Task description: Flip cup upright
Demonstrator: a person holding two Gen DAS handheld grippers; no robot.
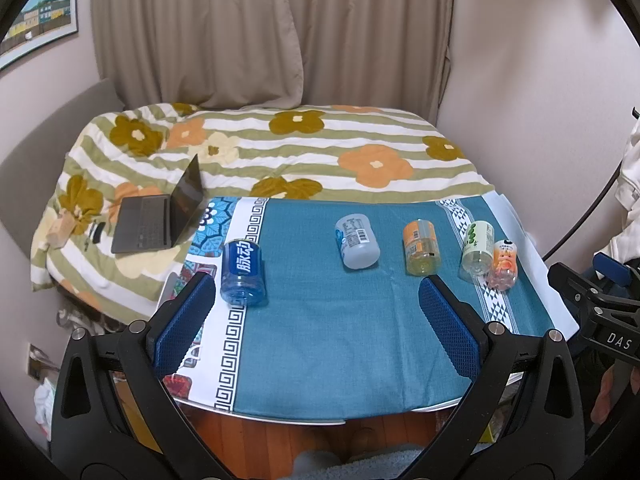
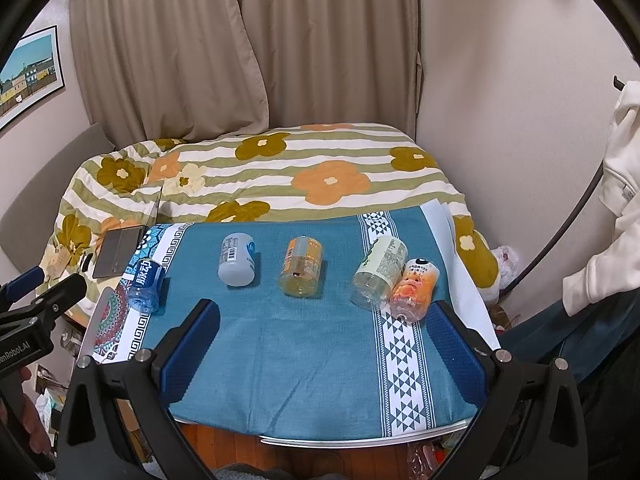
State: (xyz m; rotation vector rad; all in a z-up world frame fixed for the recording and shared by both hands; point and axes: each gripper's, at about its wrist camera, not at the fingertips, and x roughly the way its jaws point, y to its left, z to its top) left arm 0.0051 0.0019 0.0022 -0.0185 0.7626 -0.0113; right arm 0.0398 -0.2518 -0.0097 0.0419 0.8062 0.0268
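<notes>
Here, five cut-bottle cups lie on their sides along the blue tablecloth [image 1: 320,340], from the blue cup [image 1: 243,273] to the pink cup [image 2: 414,290]. Both the left gripper [image 1: 316,312] and right gripper [image 2: 326,340] hover wide open, empty. The cups look light, thin, slippery; grip mid-body.

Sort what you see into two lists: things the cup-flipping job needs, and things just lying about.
Job:
blue cup
grey cup
orange cup
green cup
pink cup
left hand-held gripper
right hand-held gripper

Lying about:
laptop
quilt
picture
</notes>
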